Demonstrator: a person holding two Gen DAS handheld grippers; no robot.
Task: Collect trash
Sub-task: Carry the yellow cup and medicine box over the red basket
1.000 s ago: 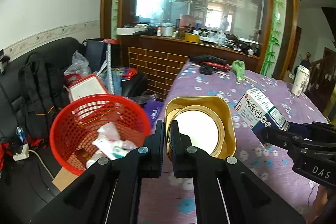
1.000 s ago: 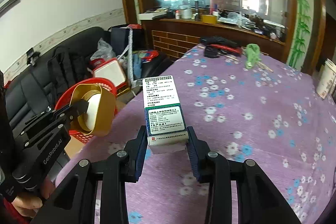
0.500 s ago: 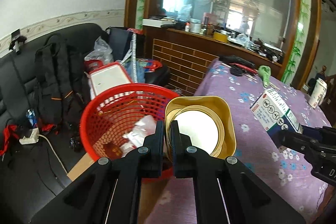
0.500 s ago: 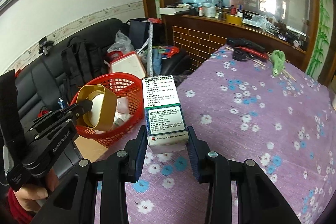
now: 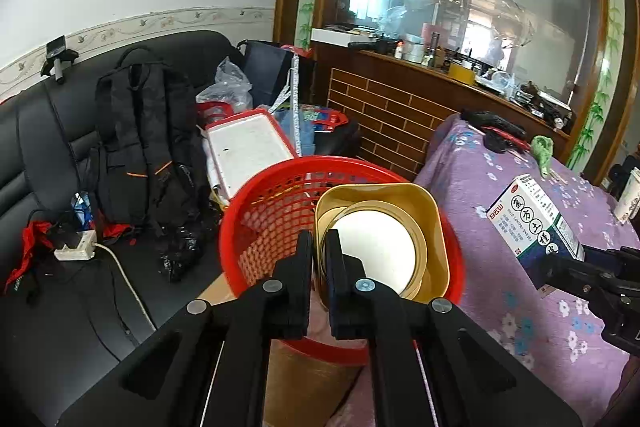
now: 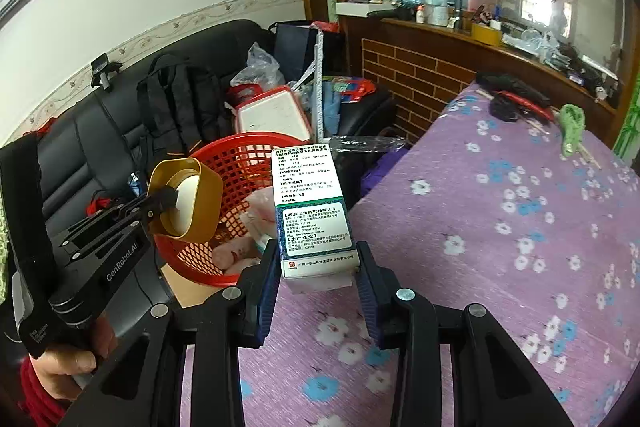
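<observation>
Trash in both grippers. Left gripper [image 5: 318, 251] clamped on wall of gold tin [image 5: 380, 239], white disc inside, tin held over red mesh basket [image 5: 256, 223]. Right gripper [image 6: 318, 267] clamped on medicine box [image 6: 312, 215], box upright, over edge of table [image 6: 500, 227] with purple floral cloth, just beside basket. Basket holds pale wrappers, possibly tissue. Black backpack [image 5: 140, 147] on sofa behind.

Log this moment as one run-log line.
left gripper: shut on gold tin | right gripper: shut on medicine box | red basket: beneath tin
</observation>
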